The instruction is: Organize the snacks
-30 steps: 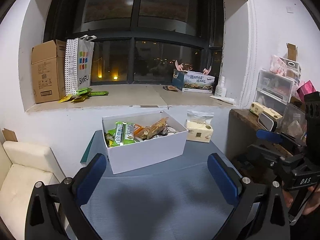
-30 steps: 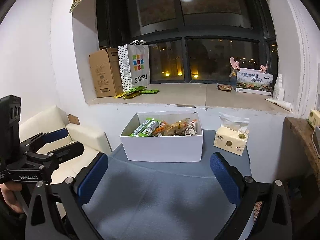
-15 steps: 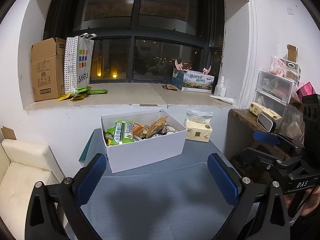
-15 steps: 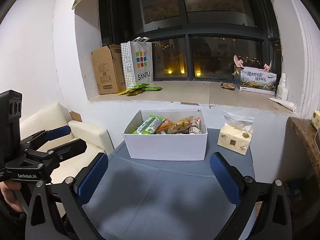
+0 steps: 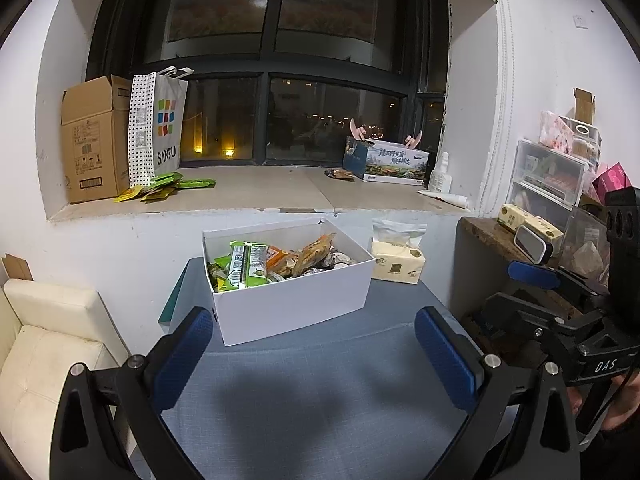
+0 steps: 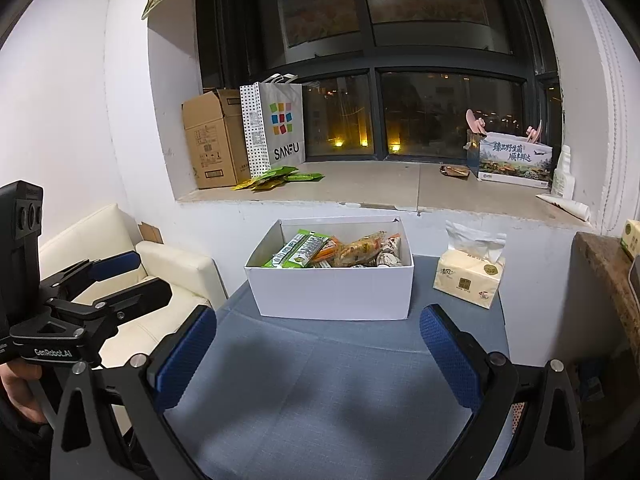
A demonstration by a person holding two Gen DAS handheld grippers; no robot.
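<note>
A white box (image 5: 296, 304) full of snack packets (image 5: 248, 266) stands at the far side of a grey-blue table (image 5: 320, 400); it also shows in the right wrist view (image 6: 332, 288), with its snacks (image 6: 340, 252). My left gripper (image 5: 316, 354) is open and empty, above the table short of the box. My right gripper (image 6: 320, 356) is open and empty, likewise short of the box. Each gripper shows at the edge of the other's view: the right one (image 5: 532, 292), the left one (image 6: 116, 276).
A tissue pack (image 6: 468, 276) lies right of the box. On the window sill (image 5: 256, 192) are a cardboard box (image 5: 92, 140), a SANFU bag (image 5: 154, 132), green packets (image 5: 164, 184) and a printed box (image 5: 392, 164). A cream sofa (image 6: 160, 276) is left, cluttered shelves (image 5: 548, 184) right.
Both grippers have drawn back and up a little, so the box sits slightly further away and higher in view. Jaws stay open.
</note>
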